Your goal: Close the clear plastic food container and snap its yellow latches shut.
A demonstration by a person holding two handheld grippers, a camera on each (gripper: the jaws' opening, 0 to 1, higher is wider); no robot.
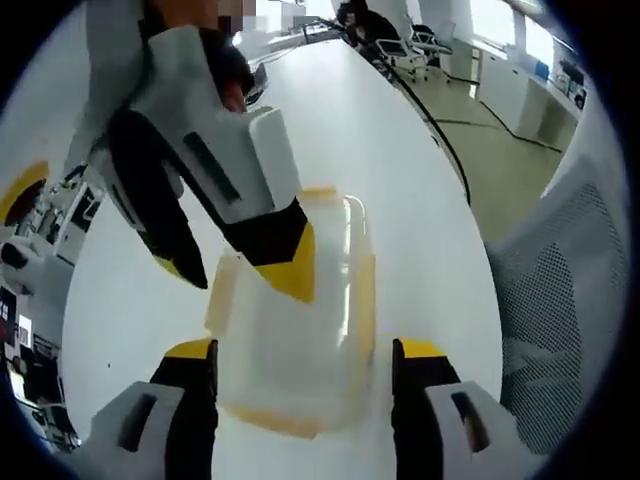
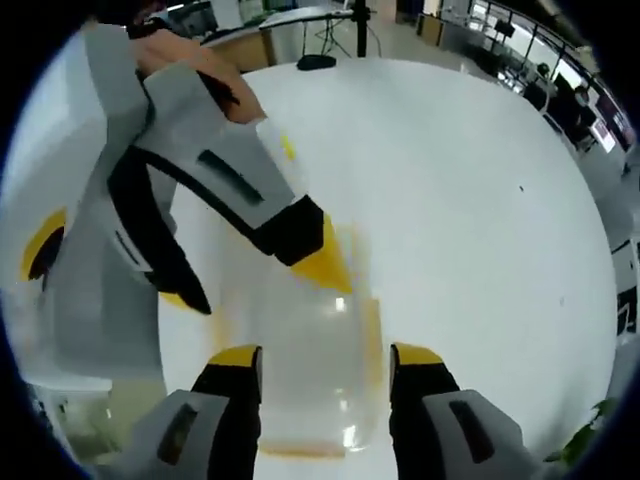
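The clear plastic food container [image 1: 300,345] lies on the white table [image 1: 400,180], lid on top, with yellow latches [image 1: 366,290] along its sides. My left gripper [image 1: 305,355] is open, one jaw on each side of the container's near end. My right gripper [image 1: 240,272] reaches in from the upper left, open, with one yellow fingertip [image 1: 292,268] resting on the lid. In the right gripper view the container [image 2: 310,370] sits between the open jaws of my right gripper [image 2: 325,358]. There my left gripper [image 2: 258,282] is open above it, a yellow fingertip [image 2: 325,262] over the lid.
A grey mesh chair [image 1: 560,300] stands close at the table's right edge. A black cable [image 1: 440,130] runs along that edge. A black stand base [image 2: 315,62] sits at the table's far end, and a person's hand [image 2: 175,60] holds the other gripper.
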